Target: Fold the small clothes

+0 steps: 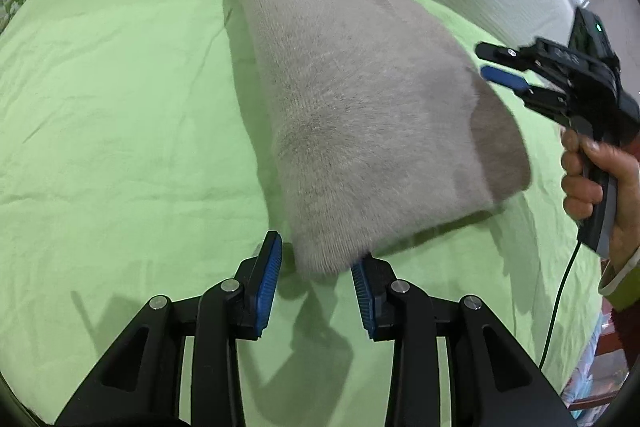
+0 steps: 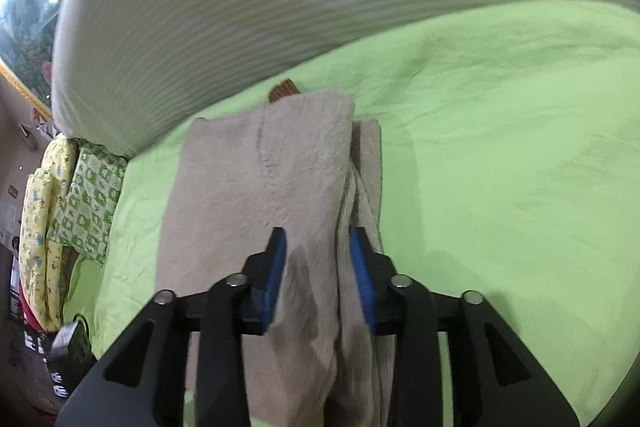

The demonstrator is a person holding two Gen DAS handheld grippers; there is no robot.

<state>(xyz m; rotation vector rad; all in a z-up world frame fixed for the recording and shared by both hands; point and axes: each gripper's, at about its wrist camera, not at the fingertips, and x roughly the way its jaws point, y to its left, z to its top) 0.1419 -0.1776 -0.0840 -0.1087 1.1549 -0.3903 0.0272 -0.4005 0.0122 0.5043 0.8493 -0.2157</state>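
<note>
A fuzzy beige-grey knit garment (image 1: 360, 115) lies folded on the green bedsheet (image 1: 120, 107), with its near edge lifted off the bed. My left gripper (image 1: 316, 291) is open just below the garment's near corner, and the cloth hangs between its blue pads (image 1: 266, 283) without being pinched. My right gripper (image 1: 500, 69), hand-held, sits at the garment's right edge, jaws apart. In the right wrist view the right gripper (image 2: 318, 275) straddles the garment (image 2: 264, 187), its pads apart on either side of bunched cloth.
A striped white-grey quilt (image 2: 240, 7) is piled along the far side of the bed. A yellow patterned pillow (image 2: 40, 247) and a green patterned cloth (image 2: 90, 199) lie at the left end. A framed picture (image 2: 24, 27) hangs behind. A cable (image 1: 560, 307) trails from the right handle.
</note>
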